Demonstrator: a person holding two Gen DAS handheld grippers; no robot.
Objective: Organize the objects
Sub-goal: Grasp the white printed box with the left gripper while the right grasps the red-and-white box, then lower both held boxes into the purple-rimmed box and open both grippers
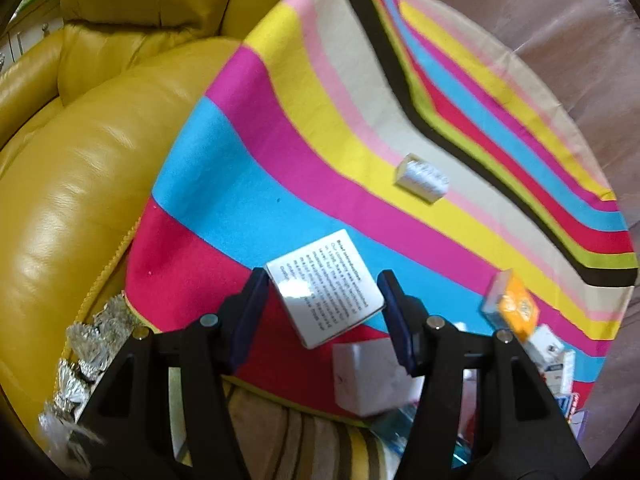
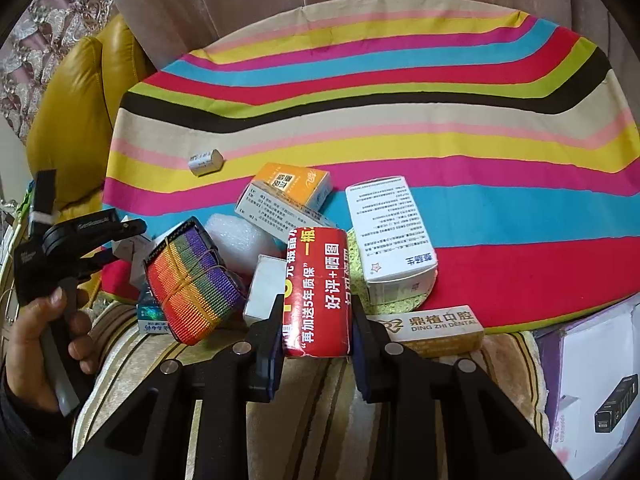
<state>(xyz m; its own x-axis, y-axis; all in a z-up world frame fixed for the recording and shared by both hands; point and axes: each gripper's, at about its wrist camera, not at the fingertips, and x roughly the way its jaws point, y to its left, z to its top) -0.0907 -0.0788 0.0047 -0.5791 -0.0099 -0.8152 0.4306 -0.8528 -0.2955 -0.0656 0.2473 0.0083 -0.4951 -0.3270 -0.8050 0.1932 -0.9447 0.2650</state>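
My left gripper (image 1: 326, 292) is shut on a white box with black print (image 1: 326, 286), its pads against the box's two sides above the striped cloth (image 1: 248, 208). My right gripper (image 2: 316, 332) is shut on a red roll with Chinese print (image 2: 318, 292). Around it lie a rainbow woven pack (image 2: 192, 280), an orange-and-white box (image 2: 286, 194), a tall white box (image 2: 390, 232) and a beige dental box (image 2: 436, 326). A small white cylinder (image 1: 422, 178) lies alone further out, also in the right wrist view (image 2: 205, 162). The left gripper shows at the left of the right wrist view (image 2: 120, 236).
A yellow leather armchair (image 1: 80, 160) borders the cloth on the left. Silver foil-wrapped pieces (image 1: 88, 352) lie in the gap beside it. A purple-and-white box (image 2: 592, 392) sits at the right, on a striped beige cushion (image 2: 320, 420). A plain white box (image 1: 368, 376) lies near my left gripper.
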